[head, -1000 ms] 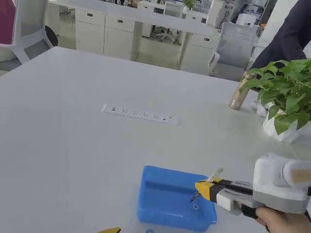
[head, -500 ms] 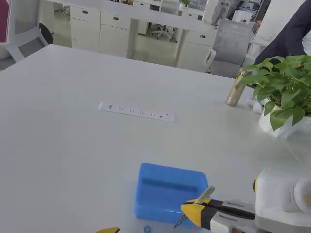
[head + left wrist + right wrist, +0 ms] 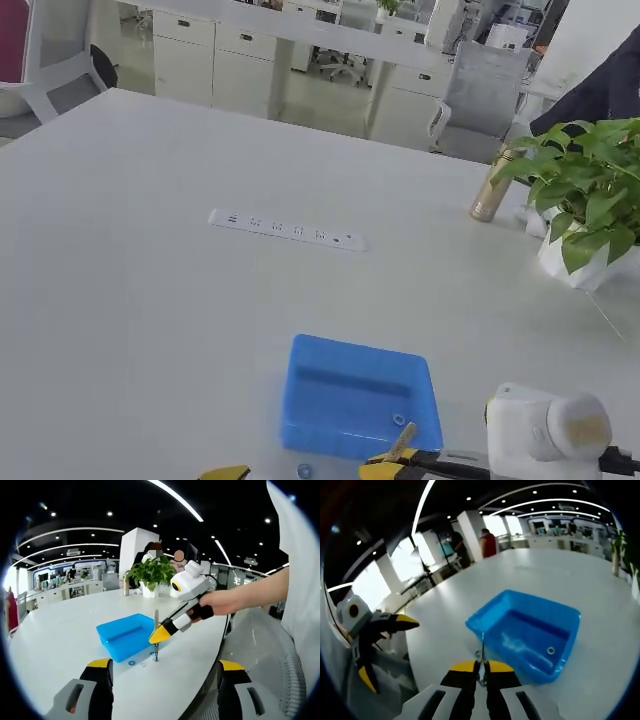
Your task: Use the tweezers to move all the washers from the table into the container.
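Note:
The blue container (image 3: 350, 390) stands near the table's front edge with one small washer (image 3: 399, 420) inside; the right gripper view also has the container (image 3: 530, 625) and that washer (image 3: 550, 650). My right gripper (image 3: 481, 666) is shut on the tweezers (image 3: 482, 647). Their tips point down at the table just in front of the container. In the left gripper view the tweezers (image 3: 156, 651) stand upright beside loose washers (image 3: 132, 663) on the table. My left gripper (image 3: 164, 675) stands open and wide, holding nothing, short of the washers.
A white power strip (image 3: 287, 230) lies mid-table. A gold bottle (image 3: 490, 198) and a potted plant (image 3: 585, 200) stand at the far right. Office chairs and cabinets stand beyond the table. A person's hand (image 3: 220, 600) holds the right gripper.
My right gripper with the tweezers has moved from above the container back toward me, down in front of its near wall. The head camera has shifted slightly.

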Tool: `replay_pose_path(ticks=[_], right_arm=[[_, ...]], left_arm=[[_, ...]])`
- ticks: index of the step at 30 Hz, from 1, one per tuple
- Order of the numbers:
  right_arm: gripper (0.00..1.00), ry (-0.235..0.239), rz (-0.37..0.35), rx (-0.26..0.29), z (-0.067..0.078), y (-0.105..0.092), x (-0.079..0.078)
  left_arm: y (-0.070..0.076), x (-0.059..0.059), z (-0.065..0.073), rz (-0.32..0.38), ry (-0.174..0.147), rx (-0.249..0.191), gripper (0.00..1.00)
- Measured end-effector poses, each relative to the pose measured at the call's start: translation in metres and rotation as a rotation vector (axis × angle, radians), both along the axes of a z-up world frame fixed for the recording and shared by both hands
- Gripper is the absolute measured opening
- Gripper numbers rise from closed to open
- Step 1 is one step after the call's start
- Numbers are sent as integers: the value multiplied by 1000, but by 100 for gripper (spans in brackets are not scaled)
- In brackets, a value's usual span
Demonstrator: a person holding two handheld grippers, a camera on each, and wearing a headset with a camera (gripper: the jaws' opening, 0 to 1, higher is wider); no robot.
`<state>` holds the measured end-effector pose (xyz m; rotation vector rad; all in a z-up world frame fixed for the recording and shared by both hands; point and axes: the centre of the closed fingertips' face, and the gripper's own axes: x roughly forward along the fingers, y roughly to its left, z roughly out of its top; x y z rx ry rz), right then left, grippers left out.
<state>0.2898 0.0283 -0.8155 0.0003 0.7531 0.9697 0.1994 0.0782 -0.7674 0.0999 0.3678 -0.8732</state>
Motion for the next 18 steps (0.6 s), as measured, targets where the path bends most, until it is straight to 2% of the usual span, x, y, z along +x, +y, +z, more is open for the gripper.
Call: replay_pose_path(ticks=[4, 9, 11, 14, 17, 18], right_arm=[[3, 4, 4, 0, 2, 3, -1], [3, -35, 63, -48, 1, 6, -8], [3, -71, 105, -75, 2, 8, -13], [3, -146, 205, -150, 3, 11, -22], [3, -197, 276, -194, 3, 16, -31], [3, -208, 289, -204, 2, 14, -29]], left_arm=[[0, -1, -1, -5, 3, 1, 87], [-1, -1, 0, -8, 1, 1, 86], [-1, -1, -1, -8, 3, 1, 86], [-1, -1, 0, -6, 2, 1, 86], [-1, -1, 0, -8, 4, 1, 86], [-1, -1, 0, -9, 3, 2, 86]])
